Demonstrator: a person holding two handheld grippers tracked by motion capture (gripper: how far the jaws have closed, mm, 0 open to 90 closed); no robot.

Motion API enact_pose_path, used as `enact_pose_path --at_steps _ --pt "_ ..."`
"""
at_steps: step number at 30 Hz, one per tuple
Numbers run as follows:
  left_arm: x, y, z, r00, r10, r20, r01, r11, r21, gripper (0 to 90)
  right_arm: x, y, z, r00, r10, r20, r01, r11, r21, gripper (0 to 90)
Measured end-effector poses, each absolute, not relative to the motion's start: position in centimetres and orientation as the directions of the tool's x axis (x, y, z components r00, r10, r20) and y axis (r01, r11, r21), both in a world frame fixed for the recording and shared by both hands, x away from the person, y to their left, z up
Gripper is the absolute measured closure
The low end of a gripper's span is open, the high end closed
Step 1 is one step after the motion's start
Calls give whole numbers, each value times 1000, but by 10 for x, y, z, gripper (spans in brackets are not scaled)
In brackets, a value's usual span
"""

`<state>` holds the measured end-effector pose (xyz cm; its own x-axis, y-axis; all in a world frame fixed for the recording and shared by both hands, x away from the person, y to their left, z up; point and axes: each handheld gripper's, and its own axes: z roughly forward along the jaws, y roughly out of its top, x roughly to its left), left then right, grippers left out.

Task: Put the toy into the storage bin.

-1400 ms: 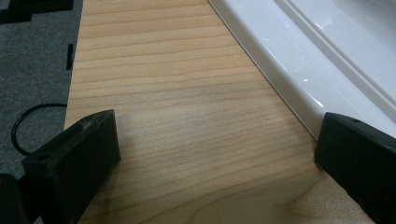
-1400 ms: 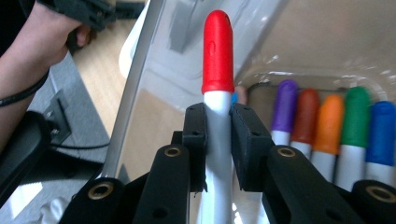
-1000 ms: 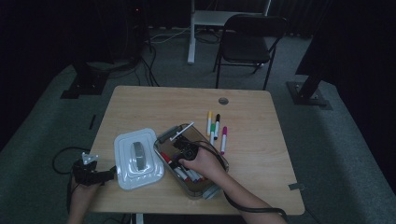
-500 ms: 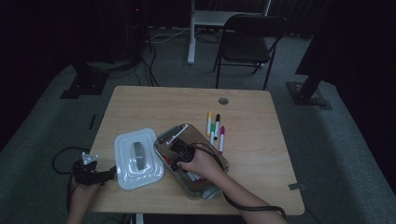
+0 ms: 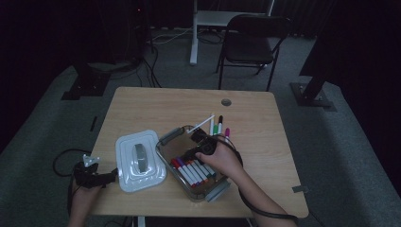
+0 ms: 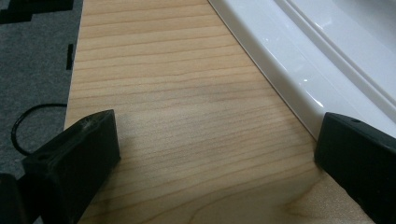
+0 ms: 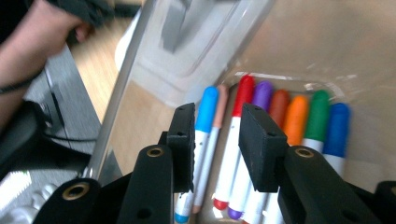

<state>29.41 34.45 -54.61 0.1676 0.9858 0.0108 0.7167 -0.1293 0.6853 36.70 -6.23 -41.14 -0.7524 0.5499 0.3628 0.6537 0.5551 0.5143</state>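
Note:
A clear plastic container (image 5: pixel 211 191) sits at the table's front middle with several markers (image 5: pixel 191 171) lying side by side in it. My right gripper (image 5: pixel 190 154) hovers over them, held in a hand. In the right gripper view its jaws (image 7: pixel 215 140) stand apart with nothing gripped, above a blue-capped marker (image 7: pixel 205 109) and a red-capped marker (image 7: pixel 240 102). The white lid (image 5: pixel 139 160) lies flat to the container's left. My left gripper (image 5: pixel 111 175) rests open at the lid's near left corner. Its jaws (image 6: pixel 215 154) spread wide over bare wood, next to the lid's rim (image 6: pixel 299 70).
A few loose markers (image 5: pixel 218 125) lie on the table (image 5: pixel 156 106) just behind the container. A round cable hole (image 5: pixel 226 102) sits near the far edge. A black folding chair (image 5: pixel 253 45) stands beyond the table. The table's left edge and grey carpet (image 6: pixel 32 60) are close to my left gripper.
The right hand and its gripper have shifted slightly up and back over the container. The left gripper and the lid have stayed put.

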Motion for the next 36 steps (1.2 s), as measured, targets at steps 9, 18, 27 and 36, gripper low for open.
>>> enact_pose_path --at_steps 9,18,27,36 --pt "294 344 -546 166 986 9 717 -127 685 6 384 -127 -384 -699 636 328 670 419 613 590" --pt "294 344 -546 168 986 11 718 -130 684 6 412 -181 -410 -561 769 306 748 311 587 568" --pt "294 344 -546 168 986 11 718 -130 684 6 440 -198 -467 -407 866 291 837 226 499 545" --pt "294 344 -546 168 986 10 717 -129 685 6 465 -190 -500 -323 913 249 874 187 448 572"
